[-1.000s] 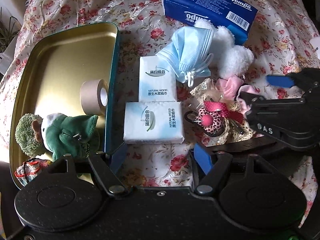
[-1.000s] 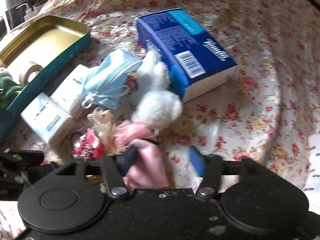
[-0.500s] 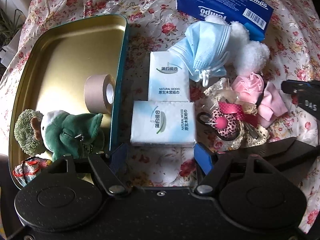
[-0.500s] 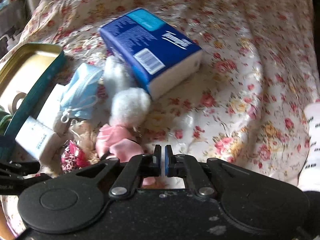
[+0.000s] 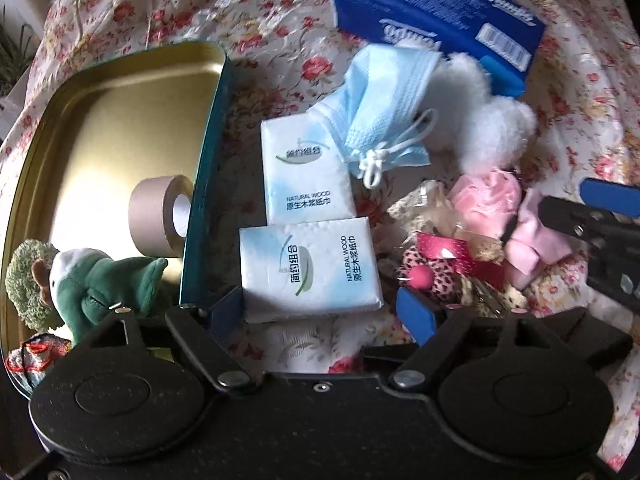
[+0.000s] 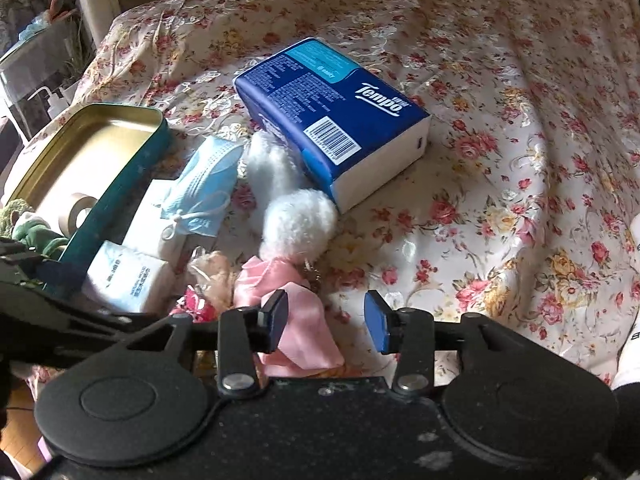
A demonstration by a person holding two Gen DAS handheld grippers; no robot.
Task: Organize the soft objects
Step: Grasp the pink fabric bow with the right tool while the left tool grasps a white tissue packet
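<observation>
My left gripper (image 5: 320,312) hangs over the near small tissue pack (image 5: 310,270). Its jaws are opening, one on each side of the pack, with gaps to both edges. A second small pack (image 5: 308,172) lies just beyond, under a blue face mask (image 5: 380,100). My right gripper (image 6: 326,318) is opening over a pink cloth bow (image 6: 304,336), which lies by its left finger, not pinched. White pom-poms (image 6: 298,220), a leopard hair tie (image 5: 436,268) and a blue Tempo pack (image 6: 332,108) lie nearby.
A gold tin tray (image 5: 120,112) at the left holds a tape roll (image 5: 160,216), a green plush (image 5: 100,284) and a small knitted thing in its near corner. The floral cloth (image 6: 500,140) stretches bare to the right. A white object sits at the far right edge.
My left gripper's jaws have spread wider and sunk closer to the near tissue pack. My right gripper closed fully with nothing in it, then reopened, and has rolled and lifted slightly.
</observation>
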